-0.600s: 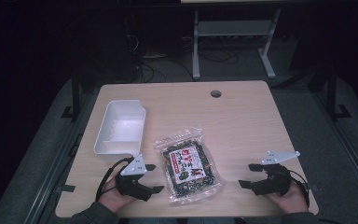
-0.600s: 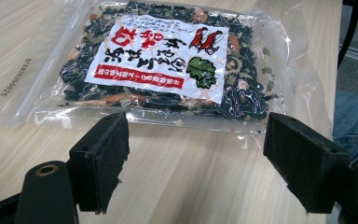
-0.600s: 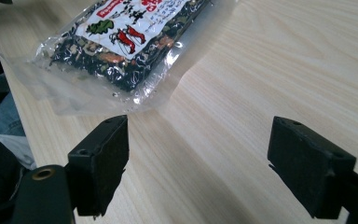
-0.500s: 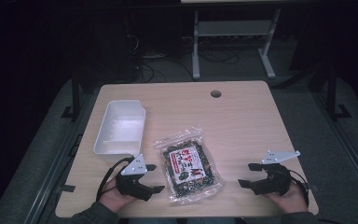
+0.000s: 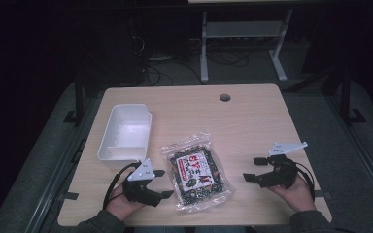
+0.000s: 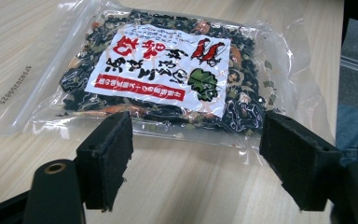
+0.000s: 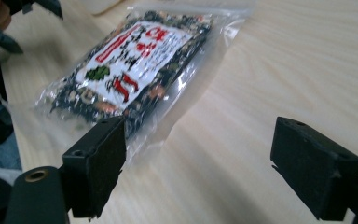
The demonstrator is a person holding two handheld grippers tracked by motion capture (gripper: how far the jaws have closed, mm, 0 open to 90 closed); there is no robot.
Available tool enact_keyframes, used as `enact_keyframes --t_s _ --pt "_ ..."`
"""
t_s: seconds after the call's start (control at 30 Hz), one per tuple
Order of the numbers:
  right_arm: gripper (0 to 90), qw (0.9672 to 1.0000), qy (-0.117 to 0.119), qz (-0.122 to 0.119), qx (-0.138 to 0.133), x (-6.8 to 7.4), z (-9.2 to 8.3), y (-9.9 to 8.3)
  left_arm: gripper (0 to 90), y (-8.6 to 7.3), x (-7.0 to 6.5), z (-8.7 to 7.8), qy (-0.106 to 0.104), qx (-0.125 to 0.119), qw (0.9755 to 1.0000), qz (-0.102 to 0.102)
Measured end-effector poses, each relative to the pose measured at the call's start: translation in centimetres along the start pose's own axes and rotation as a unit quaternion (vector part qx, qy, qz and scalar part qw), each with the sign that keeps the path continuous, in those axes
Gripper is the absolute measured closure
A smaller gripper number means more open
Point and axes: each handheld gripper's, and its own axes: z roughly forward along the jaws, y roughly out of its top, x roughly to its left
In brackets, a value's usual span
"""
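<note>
2 grippers rest on the desk (image 5: 252,121) near its 6 o'clock edge, each in a hand, with the packet (image 5: 196,171) lying flat between them. The left gripper (image 5: 161,183) sits at the packet's 9 o'clock, just beside it, jaws apart and holding nothing. The right gripper (image 5: 250,169) sits at the packet's 3 o'clock, a little farther off, jaws also wide apart and holding nothing. In the left gripper view the packet (image 6: 168,74) lies just beyond the jaw tips, its white-and-red label up. A white tray (image 5: 126,132) stands at the packet's 10 o'clock, near it.
</note>
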Motion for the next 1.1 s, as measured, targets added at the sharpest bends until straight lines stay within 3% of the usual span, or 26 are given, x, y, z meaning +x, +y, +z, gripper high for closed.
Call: enact_keyframes --t_s 0.2,0.5,0.63,0.87,1.1 --pt "17.2 0.9999 0.015 0.003 0.001 -1.0 1.1 2.7 25.6 0.1 0.1 0.4 -0.004 0.001 1.0 -0.003" --pt "17.4 0.9979 0.015 -0.027 0.056 -1.4 4.4 7.8 27.3 0.3 0.0 0.9 -0.015 0.009 0.9998 -0.005" --pt "17.5 0.9965 0.015 -0.027 0.078 -2.1 6.0 9.4 28.1 0.4 0.0 1.1 -0.019 0.01 0.9998 -0.003" --pt "18.5 0.9955 0.02 -0.024 0.09 -3.3 8.2 11.6 31.6 0.6 -0.1 1.7 -0.023 0.015 0.9996 0.002" --pt "21.1 0.996 0.034 -0.009 0.082 -4.3 10.3 13.1 32.2 0.6 -0.1 2.4 -0.029 0.027 0.9992 0.005"
